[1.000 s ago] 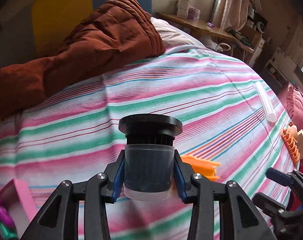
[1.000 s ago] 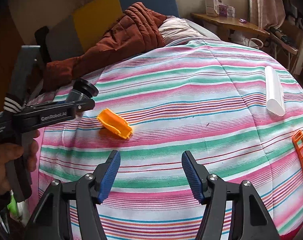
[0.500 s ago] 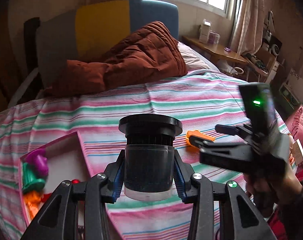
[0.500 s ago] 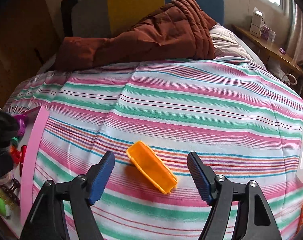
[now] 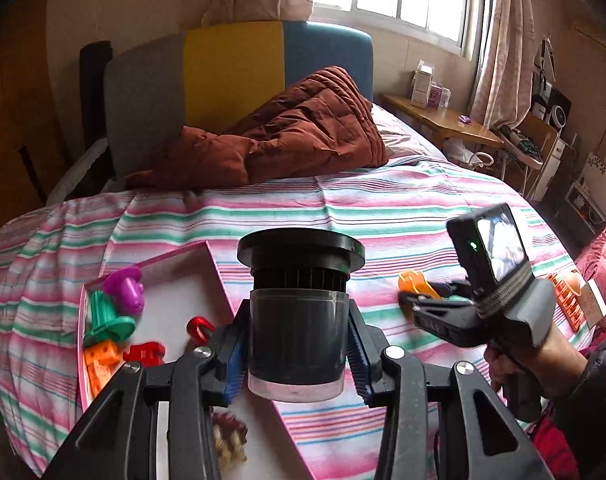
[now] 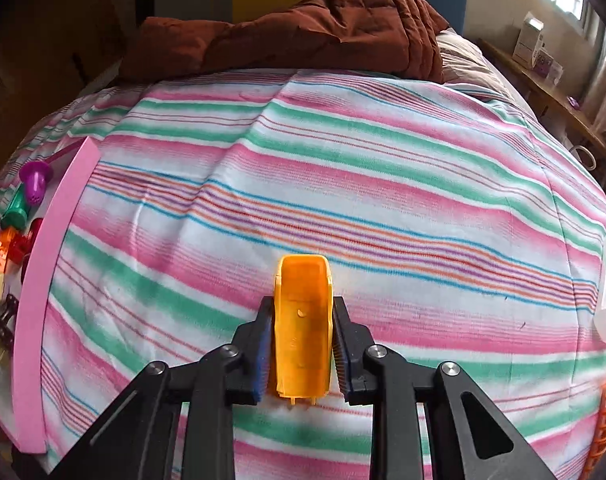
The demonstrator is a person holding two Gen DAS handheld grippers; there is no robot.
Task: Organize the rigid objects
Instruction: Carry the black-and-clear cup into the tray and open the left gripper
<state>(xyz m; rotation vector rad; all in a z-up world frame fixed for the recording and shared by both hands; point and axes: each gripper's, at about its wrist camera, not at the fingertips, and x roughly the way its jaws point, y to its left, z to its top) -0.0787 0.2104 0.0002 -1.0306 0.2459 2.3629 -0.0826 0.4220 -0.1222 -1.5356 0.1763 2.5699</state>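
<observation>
Gripping a black jar (image 5: 298,328), left tongs (image 5: 297,354); right tongs (image 6: 301,354) clamp orange piece (image 6: 302,328).

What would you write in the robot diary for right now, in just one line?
left gripper: shut on black lidded jar, above pink tray | right gripper: shut on orange plastic piece, on striped bedsheet

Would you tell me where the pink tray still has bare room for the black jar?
The pink tray is bare along its right side, beside the rim, under the black jar. Its left edge is crowded: purple piece, green piece, orange block, red pieces.
</observation>
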